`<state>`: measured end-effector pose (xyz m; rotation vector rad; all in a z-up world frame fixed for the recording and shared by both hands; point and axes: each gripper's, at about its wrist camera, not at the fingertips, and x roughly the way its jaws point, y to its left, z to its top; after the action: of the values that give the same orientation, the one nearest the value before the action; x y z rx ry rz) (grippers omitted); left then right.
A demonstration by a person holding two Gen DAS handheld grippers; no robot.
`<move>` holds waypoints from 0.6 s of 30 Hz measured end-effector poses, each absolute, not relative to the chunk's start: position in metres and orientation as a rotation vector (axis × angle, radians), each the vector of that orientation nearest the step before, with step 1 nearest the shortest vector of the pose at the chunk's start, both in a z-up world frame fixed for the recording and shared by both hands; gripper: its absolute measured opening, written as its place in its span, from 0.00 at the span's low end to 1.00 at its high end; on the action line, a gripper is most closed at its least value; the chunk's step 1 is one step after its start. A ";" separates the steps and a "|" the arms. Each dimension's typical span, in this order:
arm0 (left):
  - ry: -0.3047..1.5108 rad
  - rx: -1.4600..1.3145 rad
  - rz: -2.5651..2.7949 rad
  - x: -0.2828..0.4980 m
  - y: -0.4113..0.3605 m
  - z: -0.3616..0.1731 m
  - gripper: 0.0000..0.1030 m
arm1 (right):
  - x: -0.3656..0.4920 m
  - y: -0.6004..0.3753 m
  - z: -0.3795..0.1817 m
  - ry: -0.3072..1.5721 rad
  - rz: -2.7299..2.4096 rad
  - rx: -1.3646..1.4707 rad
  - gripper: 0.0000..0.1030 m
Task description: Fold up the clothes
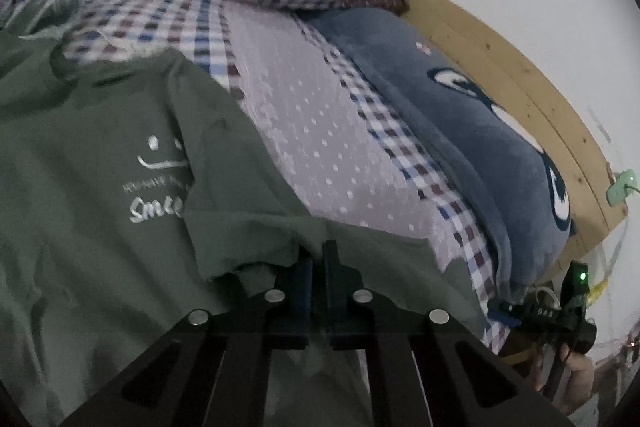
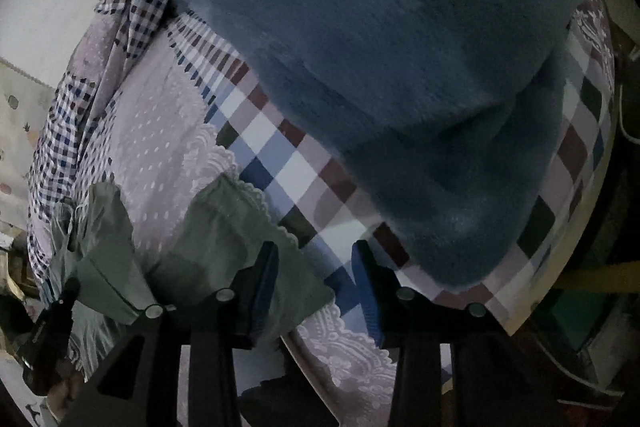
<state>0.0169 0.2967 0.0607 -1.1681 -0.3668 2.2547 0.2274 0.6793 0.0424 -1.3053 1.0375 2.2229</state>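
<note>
Green shirt [image 1: 100,155] lies on the bed [image 1: 320,131], one side doubled over its print. The left hand-held gripper [image 1: 316,259], nearly closed, pinches that flap's edge to steer the fold; the right hand-held gripper [image 2: 316,267] stands wide open, empty, beside the hem.

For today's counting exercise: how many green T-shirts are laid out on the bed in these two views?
1. The green T-shirt lies on the bed sheet, its edge pinched by the left gripper; the right gripper hangs open beside it. Others may lie out of view.
</note>
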 end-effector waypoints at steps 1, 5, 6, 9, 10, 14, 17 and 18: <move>-0.368 -1.157 2.266 0.017 0.295 0.063 0.03 | 0.228 0.679 0.043 1.037 2.222 -1.305 0.40; -0.348 -1.169 2.272 0.013 0.294 0.063 0.03 | 0.221 0.674 0.039 1.029 2.234 -1.337 0.40; -0.340 -1.176 2.271 0.012 0.295 0.062 0.03 | 0.218 0.672 0.038 1.022 2.241 -1.352 0.40; -0.324 -1.188 2.275 0.012 0.296 0.058 0.03 | 0.210 0.665 0.036 1.012 2.269 -1.383 0.40; -0.320 -1.191 2.277 0.012 0.296 0.057 0.03 | 0.208 0.664 0.035 1.005 2.275 -1.390 0.40; -0.339 -1.204 2.278 0.012 0.290 0.052 0.03 | 0.201 0.653 0.033 0.947 2.315 -1.423 0.32; -0.373 -1.198 2.274 0.011 0.284 0.053 0.03 | 0.201 0.644 0.041 0.939 2.390 -1.426 0.05; -0.387 -1.193 2.275 0.011 0.283 0.055 0.03 | 0.201 0.641 0.046 0.935 2.417 -1.420 0.05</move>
<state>0.0111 0.2826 0.0547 -1.1926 -0.3872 2.2753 0.2013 0.6414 0.0457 -1.4204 0.9349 2.4168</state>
